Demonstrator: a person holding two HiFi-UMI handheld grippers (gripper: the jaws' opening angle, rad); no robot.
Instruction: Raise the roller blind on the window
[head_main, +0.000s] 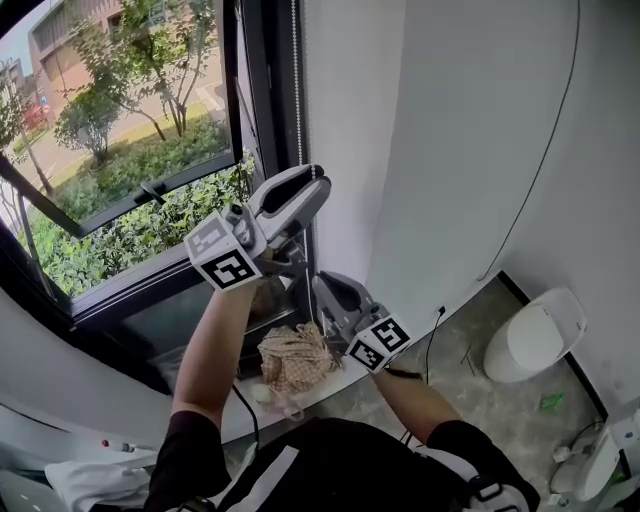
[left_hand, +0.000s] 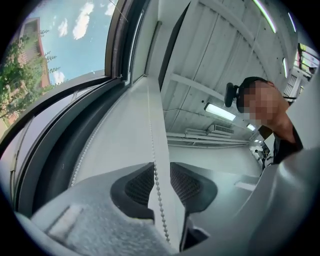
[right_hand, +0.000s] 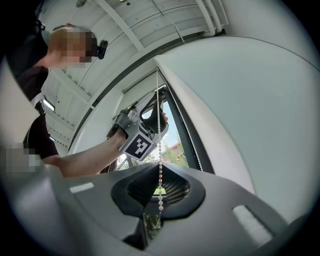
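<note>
Head view, left tool (head_main: 300, 195): it is held high before the dark frame at the right side of the window (head_main: 120, 130), with the jaws turned upward and the marker cube toward the camera.
Head view, right tool (head_main: 335, 295): it is held lower, just below and to the right of the left tool, close to the white wall (head_main: 450, 120).
Head view, bead chain (head_main: 296, 90): the chain of the roller blind is seen as a thin line that hangs down along the frame, to the top of the left tool.
Head view, cloth (head_main: 295, 360): a crumpled checked cloth is seen under both tools, near the foot of the window.
Left gripper view, left tool (left_hand: 162, 186): the jaws are kept a narrow way apart, and no pad is pressed on the chain.
Left gripper view, bead chain (left_hand: 152, 140): it is led up between the two pads, over the white edge beside the window frame.
Right gripper view, right tool (right_hand: 160, 192): the jaws are closed together on the bead chain (right_hand: 160, 150), which is gripped between the pads.
Right gripper view, left tool (right_hand: 150, 112): it is seen higher on the same strand, which runs through it toward the top of the window.
Right gripper view, second strand (right_hand: 192, 145): another length of chain is hung further right, along the frame.
</note>
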